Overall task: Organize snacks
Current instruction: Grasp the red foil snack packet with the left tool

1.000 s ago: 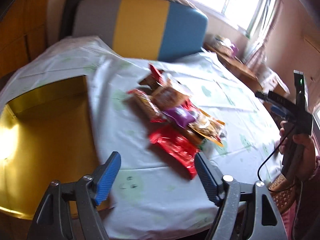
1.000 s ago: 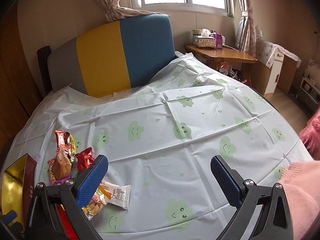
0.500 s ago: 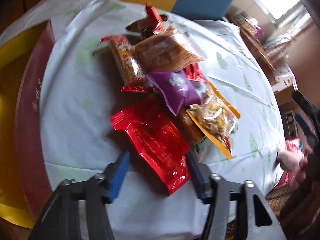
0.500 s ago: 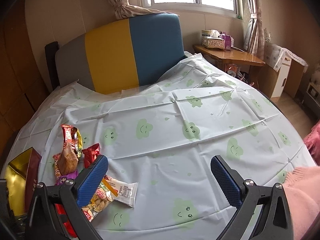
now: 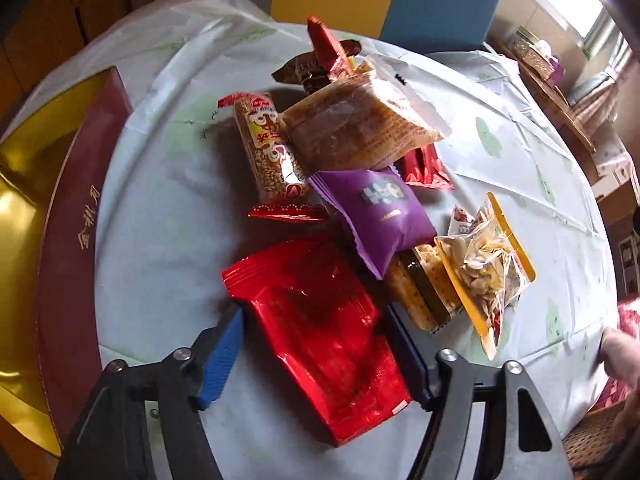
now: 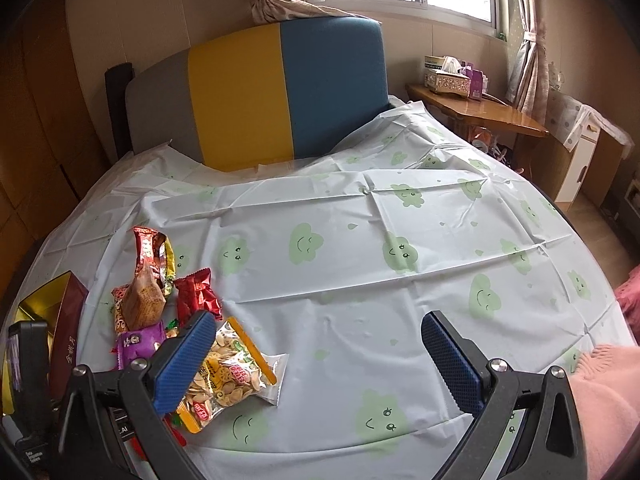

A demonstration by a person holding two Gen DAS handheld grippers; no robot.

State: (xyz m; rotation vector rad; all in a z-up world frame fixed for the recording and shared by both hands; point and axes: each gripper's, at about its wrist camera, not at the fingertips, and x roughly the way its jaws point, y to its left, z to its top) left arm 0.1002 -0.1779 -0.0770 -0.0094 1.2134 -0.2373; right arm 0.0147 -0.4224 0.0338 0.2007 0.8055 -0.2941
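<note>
My left hand-held gripper (image 5: pixel 316 354) has dropped from a high view of the bench (image 5: pixel 168 264) to sit right over the red packet (image 5: pixel 320 332), the nearest snack in the pile. Its jaws have just been closing in and now straddle that packet, 1 blue pad (image 5: pixel 222 354) at each long edge. From the left wrist view I cannot tell that either pad presses yet, so I read the packet as bracketed, not gripped. I judge this as the pick that starts the sorting, with the gold-lined box (image 5: pixel 60 240) open just left of the pile as the likely home.

My right hand-held gripper (image 6: pixel 316 364) has hardly moved. It hangs spread over bare cloud-print cloth with nothing between its pads.

Counting what I can make out:
- 1 red packet under my jaws.
- 1 purple packet (image 5: pixel 378 212).
- 1 clear seed bag (image 5: pixel 486 264) with an orange strip.
- 1 long puffed-grain bar (image 5: pixel 270 152).
- 1 clear bag of brown cake (image 5: pixel 356 128).
- 1 small red wrapper (image 5: pixel 426 168).
- 1 cracker pack (image 5: pixel 420 292) half buried.
- At least 2 more at the far end, too tangled to count.
</note>
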